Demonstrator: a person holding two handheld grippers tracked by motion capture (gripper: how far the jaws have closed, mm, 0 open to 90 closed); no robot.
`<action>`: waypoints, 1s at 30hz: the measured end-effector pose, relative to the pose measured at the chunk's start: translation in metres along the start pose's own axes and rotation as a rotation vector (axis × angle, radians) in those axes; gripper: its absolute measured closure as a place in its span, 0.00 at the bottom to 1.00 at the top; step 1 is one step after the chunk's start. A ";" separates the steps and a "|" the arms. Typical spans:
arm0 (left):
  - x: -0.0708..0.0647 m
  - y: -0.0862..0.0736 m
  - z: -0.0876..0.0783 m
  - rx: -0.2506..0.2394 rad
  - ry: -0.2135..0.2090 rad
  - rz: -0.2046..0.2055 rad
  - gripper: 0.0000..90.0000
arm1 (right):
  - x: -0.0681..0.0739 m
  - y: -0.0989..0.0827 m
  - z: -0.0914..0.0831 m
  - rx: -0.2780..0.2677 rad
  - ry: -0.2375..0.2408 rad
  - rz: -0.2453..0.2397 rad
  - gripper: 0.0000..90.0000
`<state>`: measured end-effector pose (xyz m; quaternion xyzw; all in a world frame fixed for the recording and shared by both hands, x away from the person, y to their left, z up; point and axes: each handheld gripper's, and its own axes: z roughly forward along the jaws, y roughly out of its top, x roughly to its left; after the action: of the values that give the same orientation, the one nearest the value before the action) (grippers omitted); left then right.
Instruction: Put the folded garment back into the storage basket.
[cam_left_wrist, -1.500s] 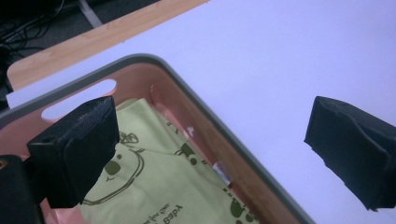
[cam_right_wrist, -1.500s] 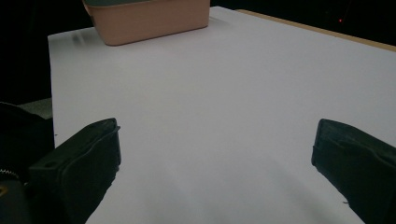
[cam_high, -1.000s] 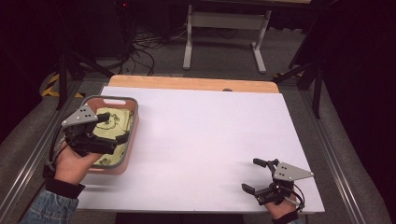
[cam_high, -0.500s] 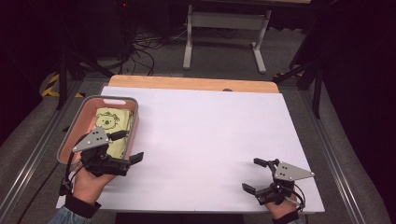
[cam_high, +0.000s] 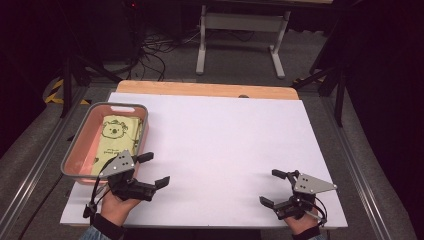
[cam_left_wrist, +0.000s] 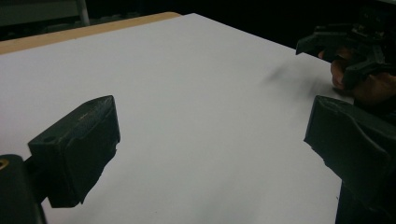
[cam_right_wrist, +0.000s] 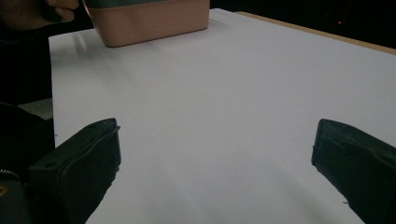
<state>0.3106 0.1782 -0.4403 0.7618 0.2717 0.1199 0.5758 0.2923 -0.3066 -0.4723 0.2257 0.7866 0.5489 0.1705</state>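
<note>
A pink bin (cam_high: 82, 140) with a grey rim sits at the table's left side. Inside it lies a yellow-green packet (cam_high: 116, 137) printed with a cartoon bear. My left gripper (cam_high: 153, 169) rests on the white table just off the bin's near right corner, open, nothing between its jaws. My right gripper (cam_high: 273, 188) stands open near the front right of the table, also bare. In the left gripper view my left gripper (cam_left_wrist: 210, 140) looks across the sheet toward the other hand (cam_left_wrist: 359, 70). The right gripper view has my right gripper (cam_right_wrist: 215, 172) facing the bin (cam_right_wrist: 149, 21).
The white table sheet (cam_high: 225, 145) has a wooden strip (cam_high: 205, 90) along its far edge. Metal rails run along both sides. Beyond the table are a desk frame (cam_high: 240, 45) and cables on the dark floor.
My left gripper has come out of the bin toward the front edge and now rests on the sheet, pointing right. The packet stays in the bin. The right gripper has not moved.
</note>
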 end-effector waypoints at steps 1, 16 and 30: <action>0.000 0.000 0.000 0.000 0.000 0.000 0.05 | 0.000 0.000 0.000 -0.001 0.002 0.000 0.02; -0.012 -0.027 0.032 0.046 -0.042 0.015 0.04 | 0.000 0.000 0.000 -0.001 0.003 0.000 0.02; -0.006 -0.046 0.046 0.078 0.001 0.026 0.03 | -0.001 -0.001 0.001 0.000 0.009 0.007 0.02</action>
<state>0.3156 0.1463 -0.4972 0.7872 0.2664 0.1168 0.5438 0.2932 -0.3069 -0.4736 0.2261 0.7867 0.5503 0.1649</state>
